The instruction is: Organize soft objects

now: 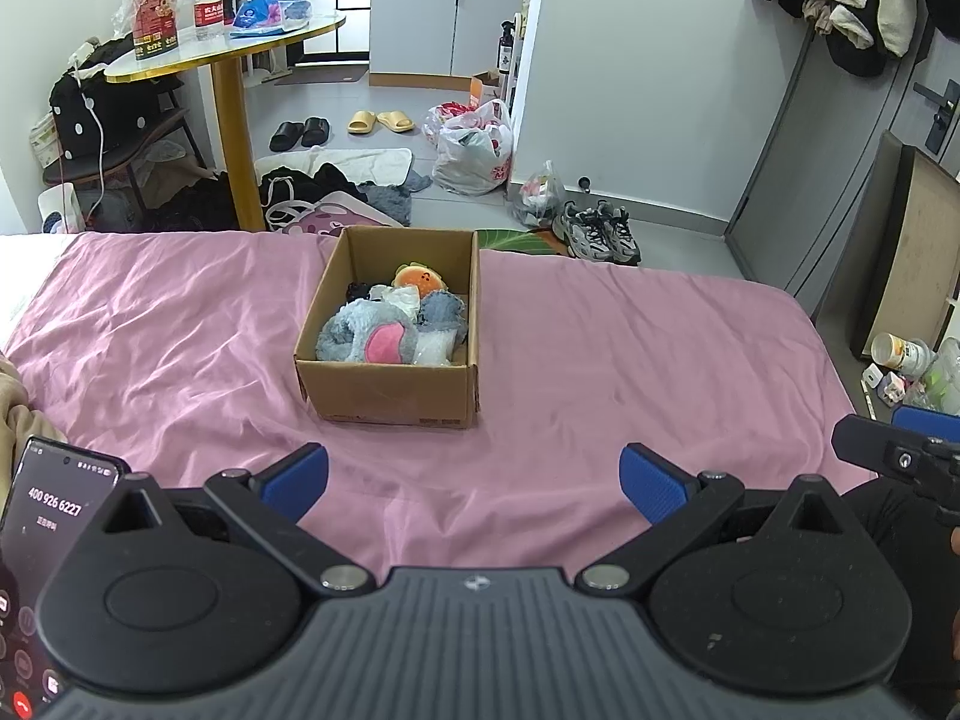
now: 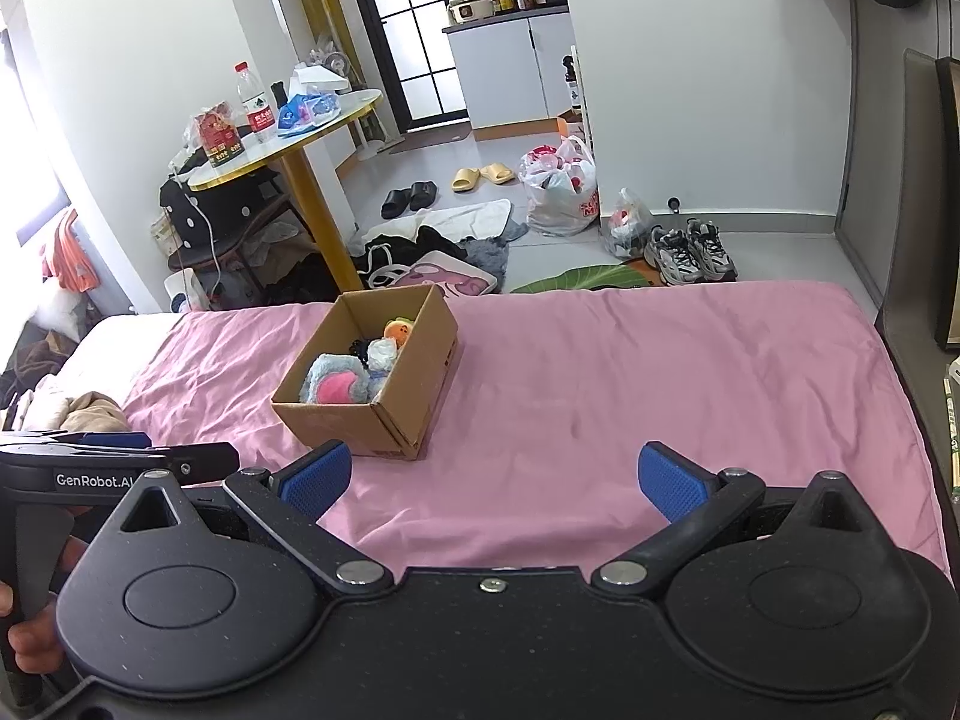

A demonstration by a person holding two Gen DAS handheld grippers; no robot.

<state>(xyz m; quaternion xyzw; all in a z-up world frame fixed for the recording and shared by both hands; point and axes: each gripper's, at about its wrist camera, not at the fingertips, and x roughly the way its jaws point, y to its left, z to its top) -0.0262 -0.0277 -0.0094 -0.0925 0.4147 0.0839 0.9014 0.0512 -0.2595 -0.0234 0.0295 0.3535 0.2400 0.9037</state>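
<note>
hovering empty, left claw [image 1: 474, 483] and right claw [image 2: 495, 480] both spread; open brown cardboard box [image 1: 390, 387] at twelve o'clock looks filled with plush toys [image 1: 366, 342], nothing left on the pink bedsheet [image 1: 630, 348].

Bed sheet [image 1: 600, 348]: plain pink.
Cardboard box [image 1: 384, 387]: brown.
Plush toy [image 1: 366, 339]: pale blue-grey, pink patch.
Round plush [image 1: 420, 279]: orange.
Left gripper [image 1: 474, 483] pads: blue; body black.
Slippers [image 1: 380, 120]: yellow.
Bag [image 1: 114, 108]: black, white dots.

Left tongs [image 1: 474, 483] and right tongs [image 2: 495, 483] gape wide, empty.
</note>
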